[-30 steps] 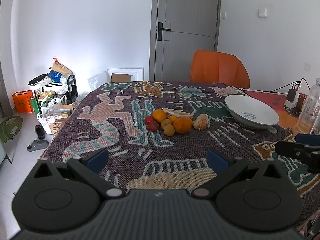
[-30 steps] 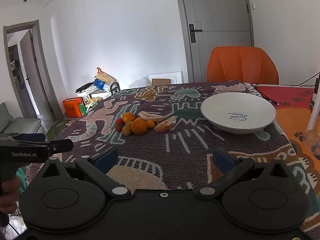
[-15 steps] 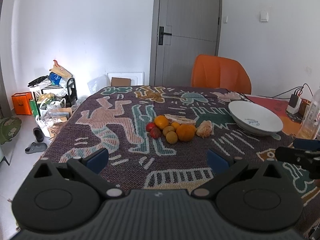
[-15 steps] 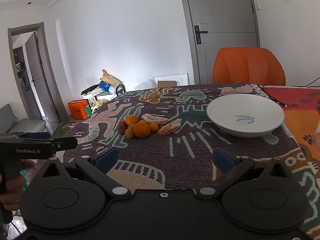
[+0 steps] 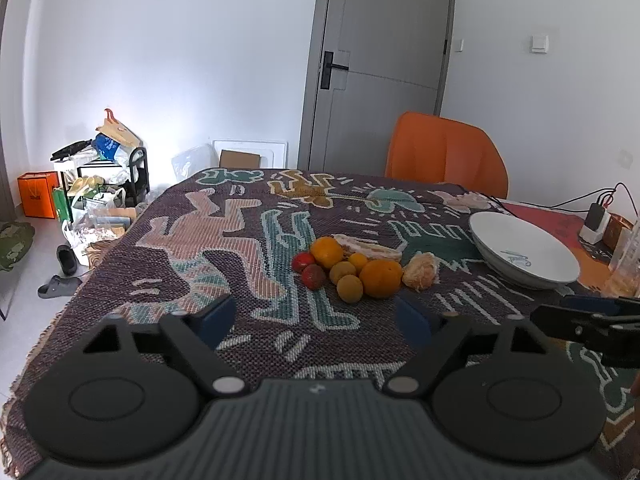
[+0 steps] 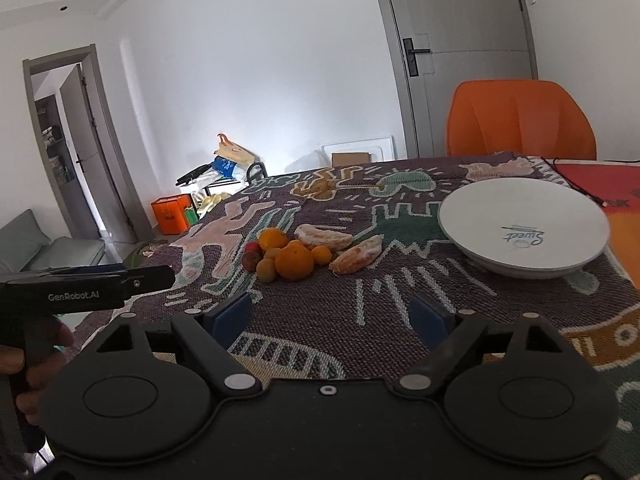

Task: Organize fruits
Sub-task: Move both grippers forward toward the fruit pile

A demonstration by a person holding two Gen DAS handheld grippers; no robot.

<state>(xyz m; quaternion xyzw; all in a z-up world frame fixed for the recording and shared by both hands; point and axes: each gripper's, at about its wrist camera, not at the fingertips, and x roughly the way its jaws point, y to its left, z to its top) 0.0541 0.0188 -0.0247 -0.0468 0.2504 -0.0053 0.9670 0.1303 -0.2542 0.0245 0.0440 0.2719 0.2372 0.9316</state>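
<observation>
A pile of fruit sits mid-table: a large orange [image 5: 381, 279] [image 6: 295, 263], smaller yellow and orange fruits, two red ones [image 5: 313, 276], and peeled citrus pieces [image 5: 420, 271] [image 6: 356, 255]. A white bowl [image 5: 524, 254] [image 6: 524, 228] stands empty to the right of the pile. My left gripper [image 5: 316, 322] is open and empty, short of the fruit. My right gripper [image 6: 331, 318] is open and empty, short of the fruit and the bowl. Each gripper shows at the edge of the other's view.
A patterned cloth [image 5: 208, 248] covers the table. An orange chair [image 5: 446, 156] stands at the far side. A charger with cables [image 5: 596, 220] and a clear bottle [image 5: 626, 256] sit at the right edge. Clutter and bags [image 5: 100, 184] lie on the floor to the left.
Both grippers have moved forward toward the fruit and tilted slightly up. The fruit and bowl look closer. Both stay open.
</observation>
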